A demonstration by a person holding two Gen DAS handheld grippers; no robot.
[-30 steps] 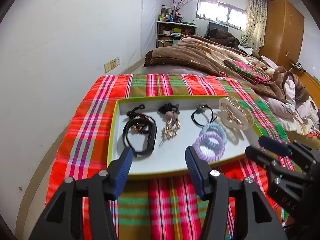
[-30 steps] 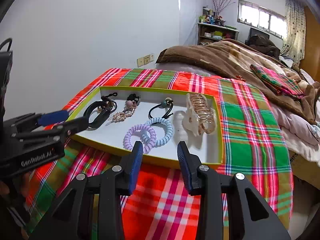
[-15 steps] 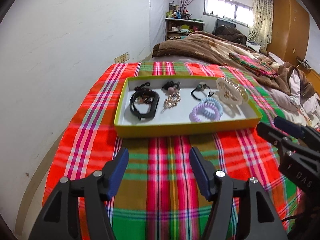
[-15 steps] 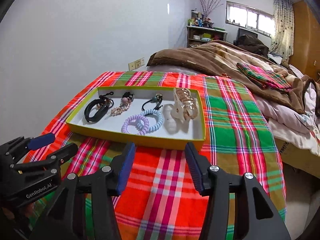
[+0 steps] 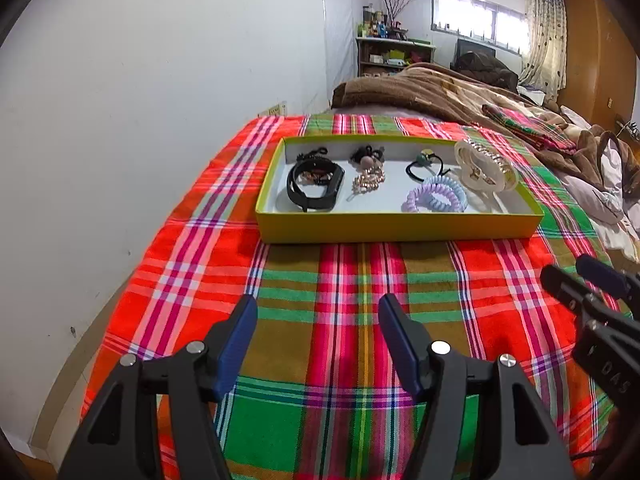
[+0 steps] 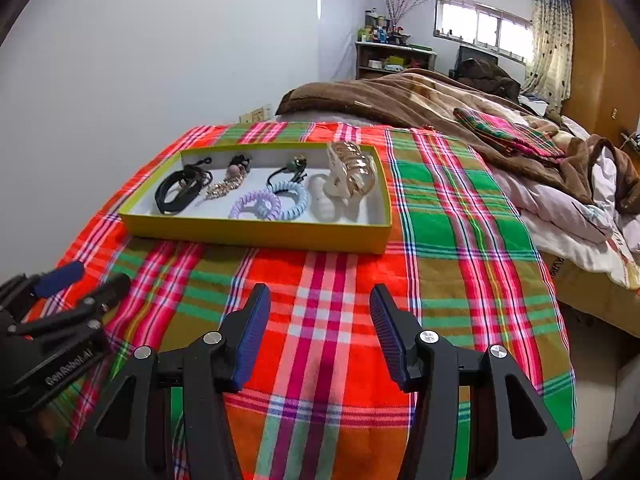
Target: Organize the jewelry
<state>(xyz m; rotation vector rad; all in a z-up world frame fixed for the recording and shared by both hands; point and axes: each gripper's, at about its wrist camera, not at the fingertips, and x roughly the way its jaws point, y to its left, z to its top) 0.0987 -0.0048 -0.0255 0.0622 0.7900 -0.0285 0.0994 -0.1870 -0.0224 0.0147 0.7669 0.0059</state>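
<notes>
A yellow-green tray (image 5: 396, 229) (image 6: 256, 234) lies on the plaid cloth. Inside it, from left to right, are a black band (image 5: 316, 188) (image 6: 176, 192), a beaded gold clip (image 5: 368, 182) (image 6: 224, 188), a black hair tie (image 5: 424, 166) (image 6: 286, 170), purple and blue coil ties (image 5: 436, 198) (image 6: 270, 204) and a large cream claw clip (image 5: 484, 170) (image 6: 352, 172). My left gripper (image 5: 318, 312) is open and empty, well short of the tray. My right gripper (image 6: 320, 300) is open and empty too, also back from the tray.
The plaid cloth (image 5: 360, 292) covers a table by a white wall (image 5: 140, 100) on the left. A bed with brown blankets (image 6: 420, 96) lies behind and to the right. The floor drops off at the right edge (image 6: 592, 344).
Both grippers have drawn back from the tray toward the near edge of the cloth. The right gripper's jaws have opened wider. The tray's contents have not moved.
</notes>
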